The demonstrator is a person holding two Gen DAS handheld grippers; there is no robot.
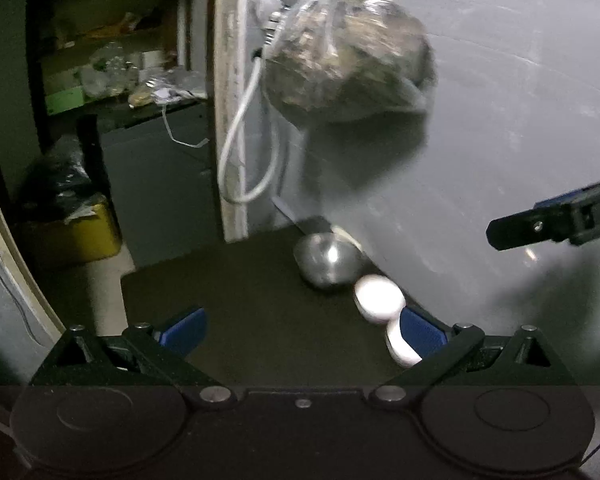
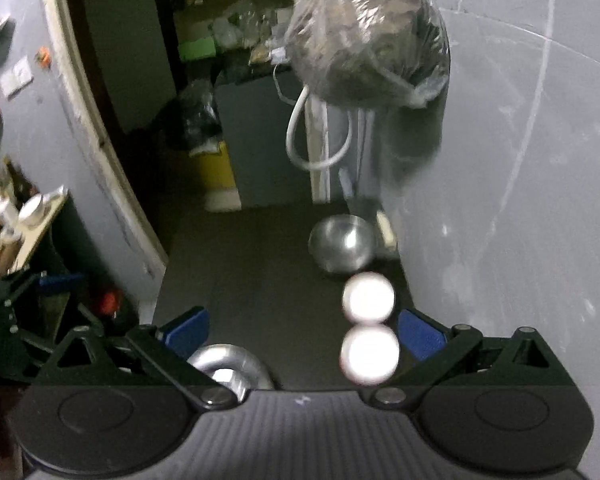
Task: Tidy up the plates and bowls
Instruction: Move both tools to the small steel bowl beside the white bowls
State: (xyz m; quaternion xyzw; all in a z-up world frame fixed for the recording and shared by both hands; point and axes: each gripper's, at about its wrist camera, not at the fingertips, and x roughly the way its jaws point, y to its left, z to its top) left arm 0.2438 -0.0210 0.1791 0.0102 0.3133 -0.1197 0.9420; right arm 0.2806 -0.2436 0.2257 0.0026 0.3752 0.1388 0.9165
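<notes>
1. The landmark is the round shiny steel bowl (image 2: 343, 243), which sits on the dark matte countertop (image 2: 260, 272) close against the pale grey wall (image 2: 520, 200), near the counter's far end.
2. Just nearer the cameras than that bowl stand two small round white bowls (image 2: 369, 298), one behind the other along the wall; glare washes them out, so I cannot tell their depth or rim shape.
3. A flatter silver metal dish (image 2: 230, 364) lies well to the near-left of the steel bowl, partly hidden under the right tongs' linkage.
4. A clear plastic bag of brownish material (image 2: 370, 36) hangs on the wall above the steel bowl.
5. The right gripper (image 2: 302, 334) has its blue pads spread wide and holds nothing; the nearer white bowl lies just inside its right pad.
6. The left gripper (image 1: 302, 330) is likewise wide apart and empty, short of the steel bowl.
7. Judgement: the steel bowl is probably light, stiff and slippery, so it is best pinched at the rim. The white bowls look ceramic, which would make them heavier and chippable; take one wall at the rim, squarely, and lift slowly.
</notes>
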